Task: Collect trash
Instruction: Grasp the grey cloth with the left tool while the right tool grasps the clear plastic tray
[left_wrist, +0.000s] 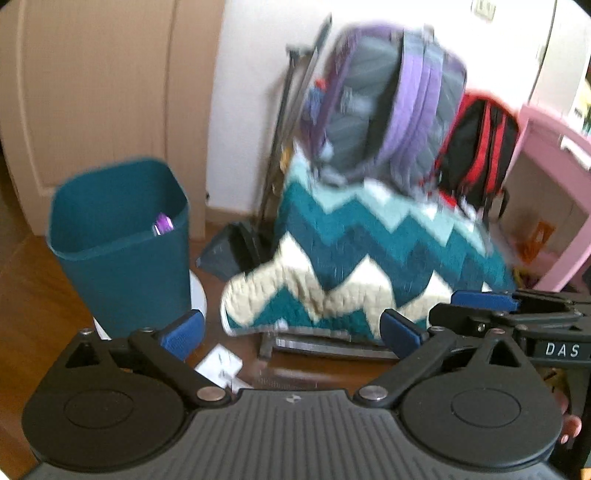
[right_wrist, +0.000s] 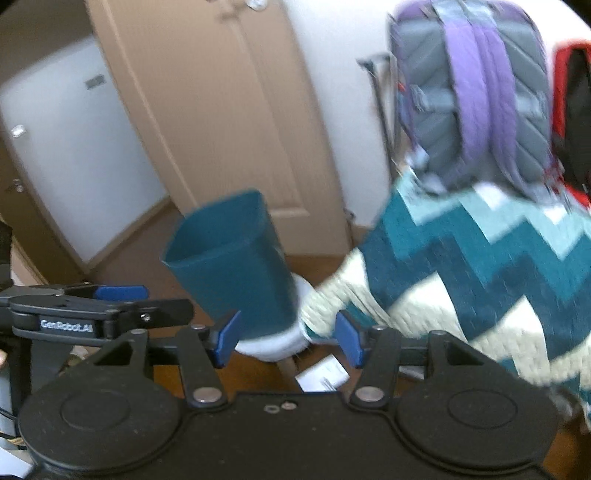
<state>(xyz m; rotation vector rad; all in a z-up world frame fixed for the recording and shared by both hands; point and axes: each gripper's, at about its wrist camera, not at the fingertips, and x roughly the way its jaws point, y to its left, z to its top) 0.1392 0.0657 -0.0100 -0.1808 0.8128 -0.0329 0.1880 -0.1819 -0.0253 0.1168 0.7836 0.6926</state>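
Note:
A teal trash bin (left_wrist: 122, 236) stands on the wooden floor at the left, with a small purple item (left_wrist: 162, 224) inside against its wall. A white scrap of paper (left_wrist: 219, 365) lies on the floor near its foot. My left gripper (left_wrist: 291, 334) is open wide above the floor, with nothing between its blue pads. In the right wrist view the bin (right_wrist: 229, 266) is straight ahead and the paper (right_wrist: 323, 374) lies just below my right gripper (right_wrist: 288, 339), which is open and holds nothing. The left gripper (right_wrist: 122, 295) shows at that view's left edge.
A teal-and-cream zigzag blanket (left_wrist: 369, 251) drapes over a seat right of the bin, with a purple-grey backpack (left_wrist: 388, 103) and a red-black backpack (left_wrist: 476, 147) on it. A white round object (right_wrist: 273, 347) sits at the bin's base. A dark dustpan (left_wrist: 229, 254) leans behind; pink furniture (left_wrist: 554, 203) stands far right.

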